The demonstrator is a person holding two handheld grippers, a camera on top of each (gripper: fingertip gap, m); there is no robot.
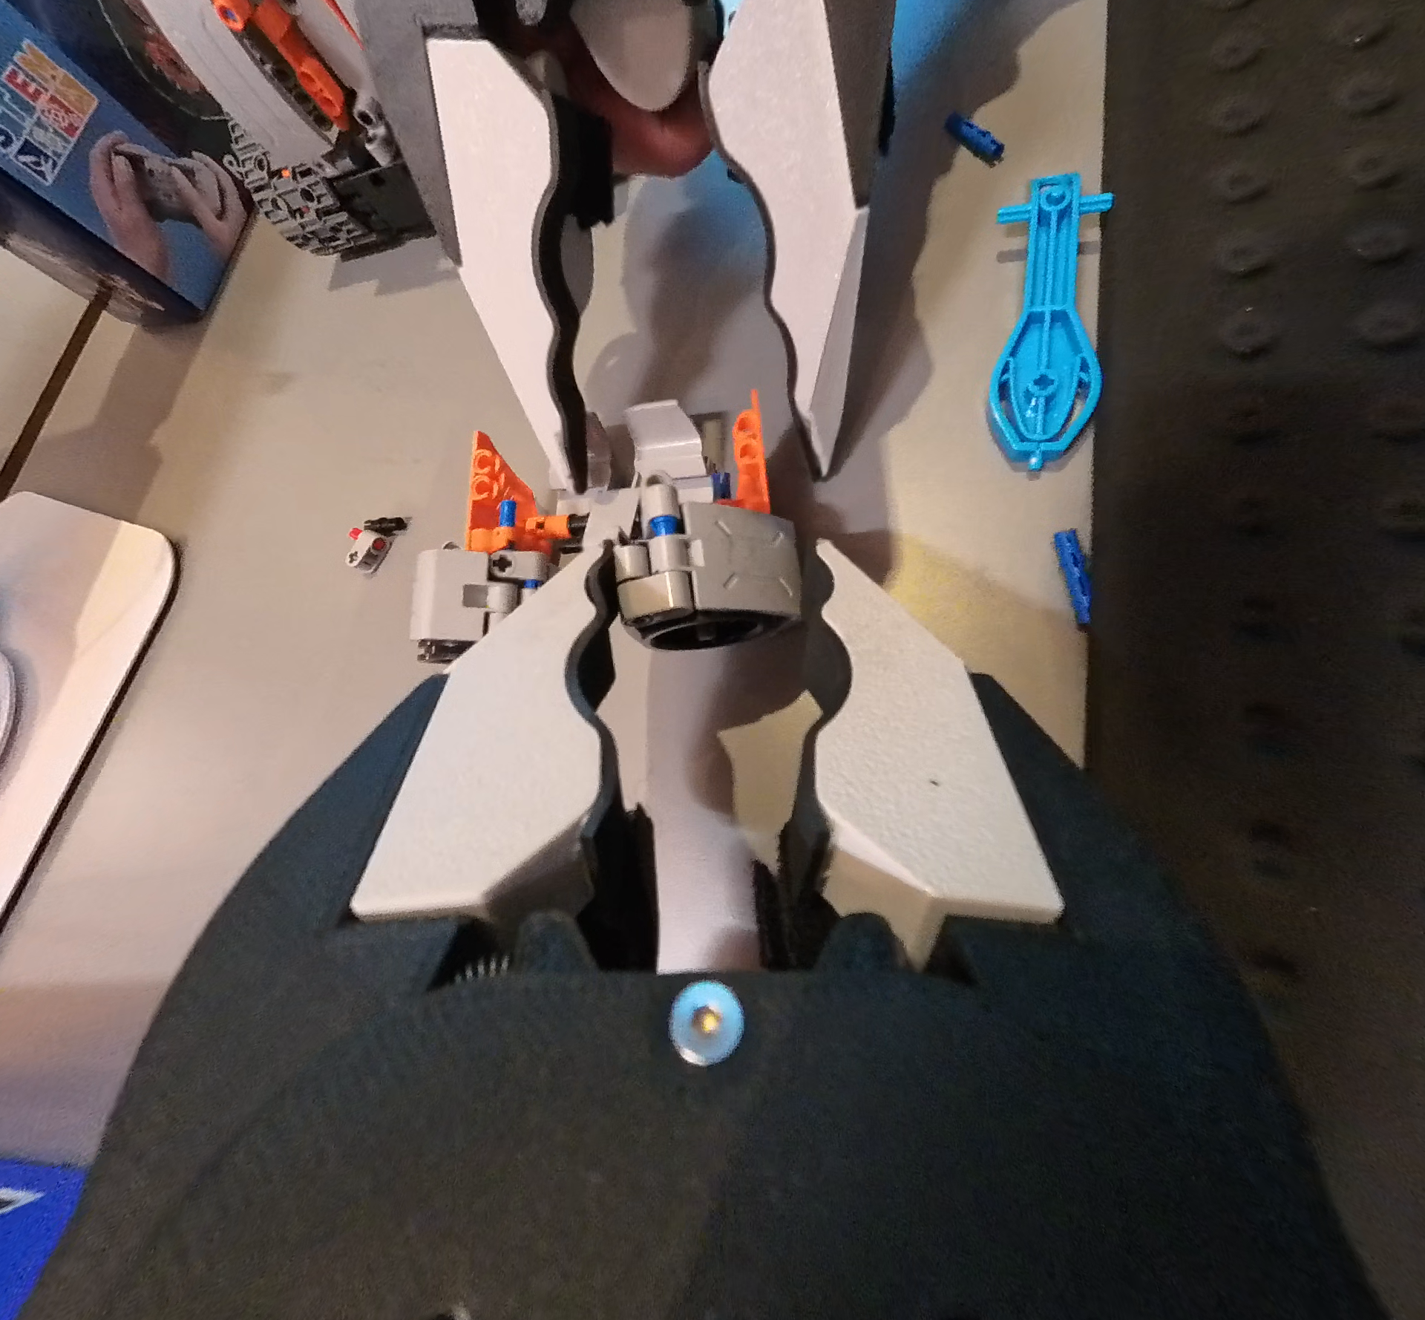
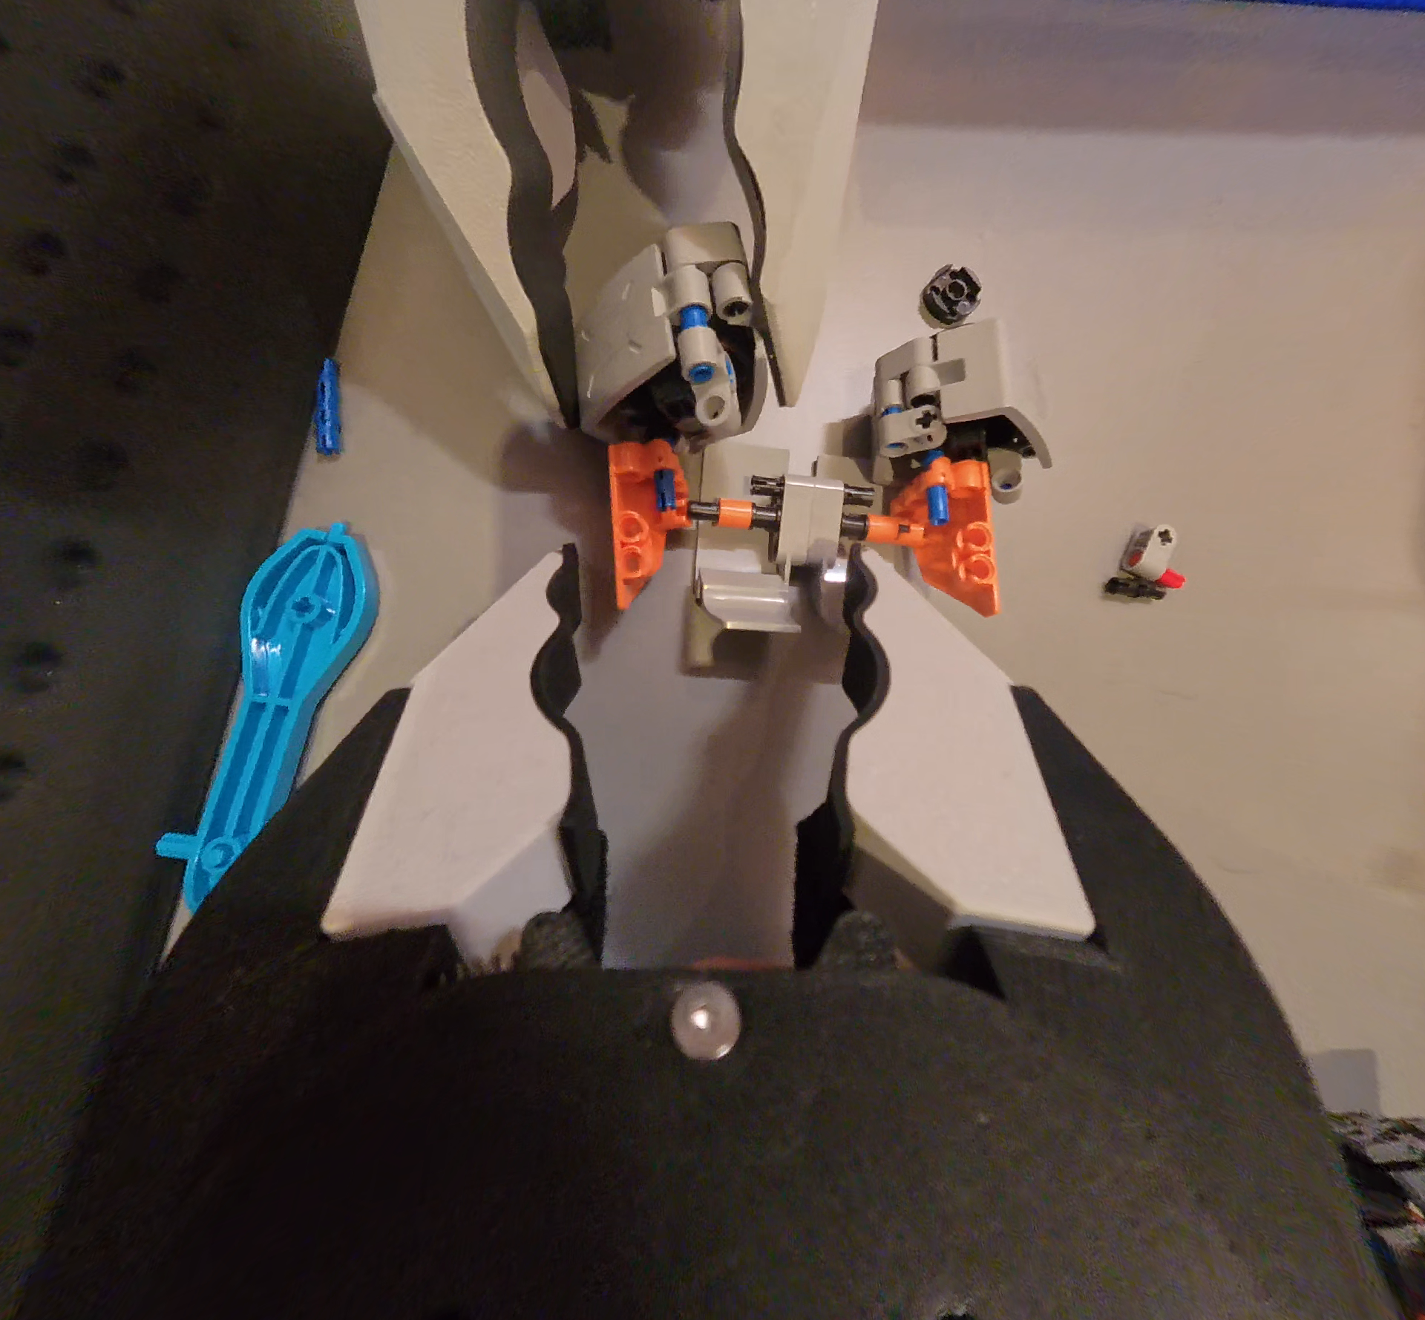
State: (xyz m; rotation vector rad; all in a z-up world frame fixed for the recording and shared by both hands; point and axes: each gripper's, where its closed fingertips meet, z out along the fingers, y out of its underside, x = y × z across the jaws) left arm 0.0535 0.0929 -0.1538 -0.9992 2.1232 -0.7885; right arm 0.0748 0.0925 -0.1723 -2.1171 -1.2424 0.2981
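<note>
Left wrist view: the left gripper (image 1: 713,558) has its jaws spread, with the grey curved shell (image 1: 725,573) of a small brick model (image 1: 617,512) sitting between the tips; the left tip seems to touch it, the right tip stands just clear, so this looks like a loose straddle, not a clamp. Opposite, the right gripper (image 1: 694,469) reaches in from ahead, one tip down on the model's grey middle. Right of the tool lie a light-blue tool (image 1: 1041,350) and 2 dark-blue pins (image 1: 1073,573). Left of it sit a tiny grey-and-red piece (image 1: 370,546), a printed box (image 1: 100,149) and a larger build (image 1: 293,87).

Right wrist view: the right gripper (image 2: 709,573) is spread too, its tips flanking the model's grey centre block (image 2: 802,519); whether they press it I cannot tell. An orange axle links 2 orange wedges (image 2: 640,519), each carrying a grey shell. The left gripper (image 2: 671,404) straddles the far-left shell. A black round part (image 2: 955,293) lies ahead to the right.

The model looks light, rigid plastic, smooth and likely slippery, and its pinned joints probably pull apart under twist. The centre block seems the firmest hold; the shells look likelier to pivot.

Both tools' fingers hide the model's underside and the contact faces. The box and the build are cut off at the frame edge.
</note>
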